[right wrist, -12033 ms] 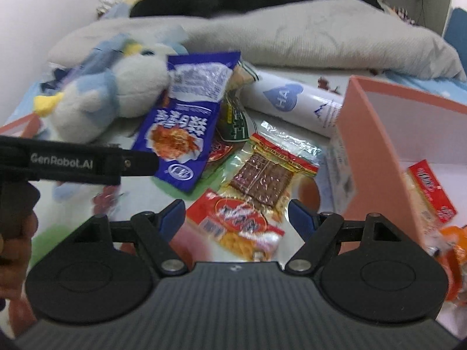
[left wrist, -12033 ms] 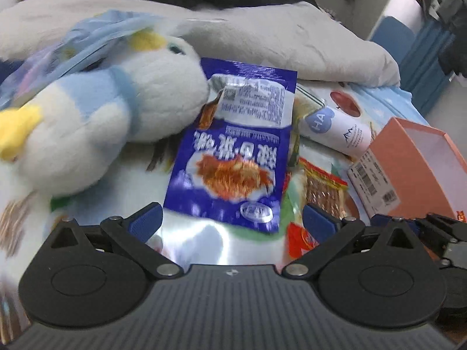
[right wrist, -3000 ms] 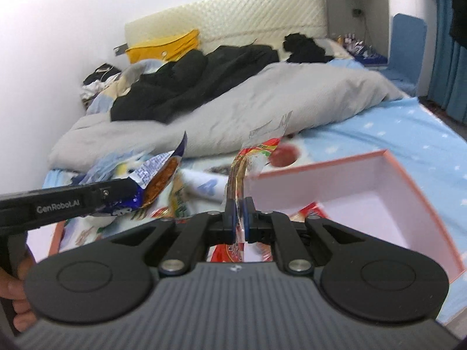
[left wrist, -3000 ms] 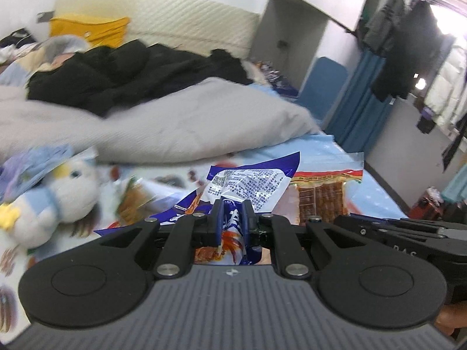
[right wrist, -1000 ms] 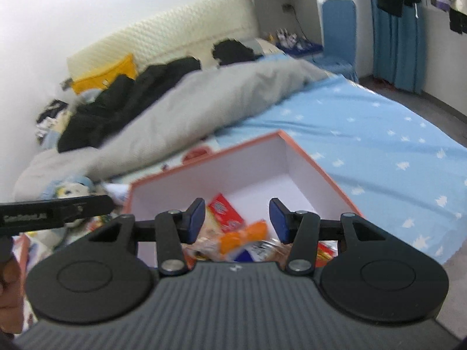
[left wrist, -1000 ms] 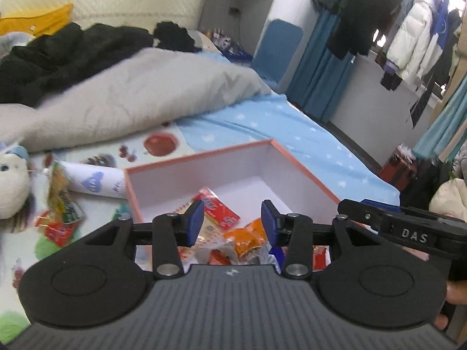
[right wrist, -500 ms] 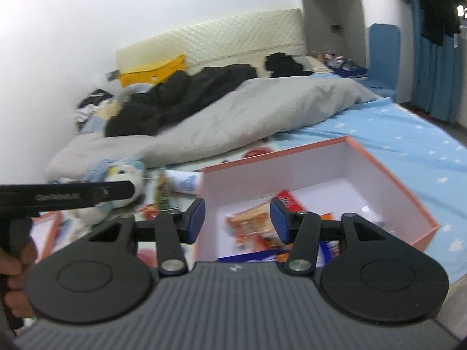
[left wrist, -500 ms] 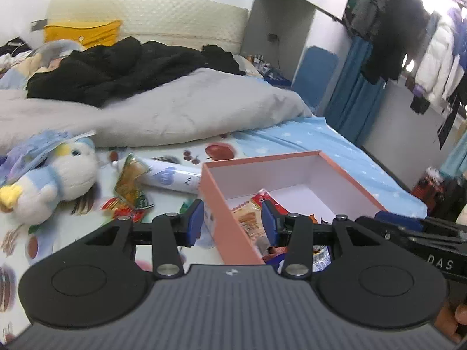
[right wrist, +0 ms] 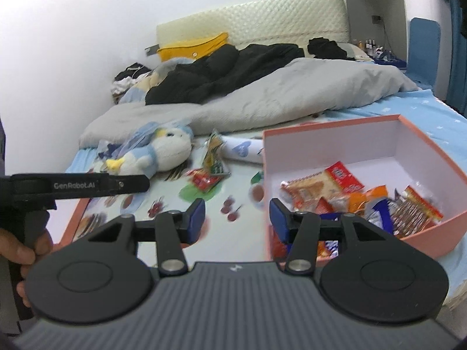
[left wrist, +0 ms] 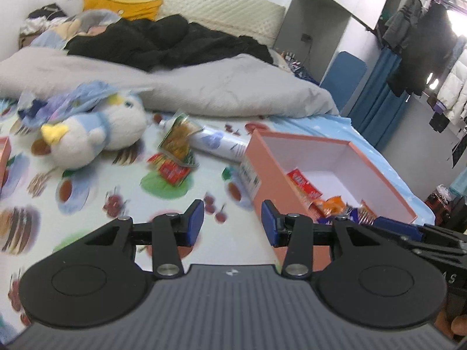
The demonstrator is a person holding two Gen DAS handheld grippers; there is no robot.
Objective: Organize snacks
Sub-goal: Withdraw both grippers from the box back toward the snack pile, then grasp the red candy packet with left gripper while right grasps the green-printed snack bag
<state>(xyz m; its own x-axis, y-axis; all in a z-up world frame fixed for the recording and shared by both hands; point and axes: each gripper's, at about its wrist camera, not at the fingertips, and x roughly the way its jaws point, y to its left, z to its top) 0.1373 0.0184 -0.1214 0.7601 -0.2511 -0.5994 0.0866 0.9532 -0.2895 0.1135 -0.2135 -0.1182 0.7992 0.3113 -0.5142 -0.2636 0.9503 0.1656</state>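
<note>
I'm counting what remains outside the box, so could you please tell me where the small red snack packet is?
The small red snack packet lies on the printed sheet left of the pink box, just below the green packet.

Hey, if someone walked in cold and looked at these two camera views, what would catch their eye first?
Probably the pink box on the right side of the bed, its white inside heaped with bright snack packets. Next, the blue-and-white plush bird lying left of it on the fruit-print sheet, with two loose snack packets and a white tube between them. Both the left gripper and the right gripper hover open and empty in the foreground.
</note>
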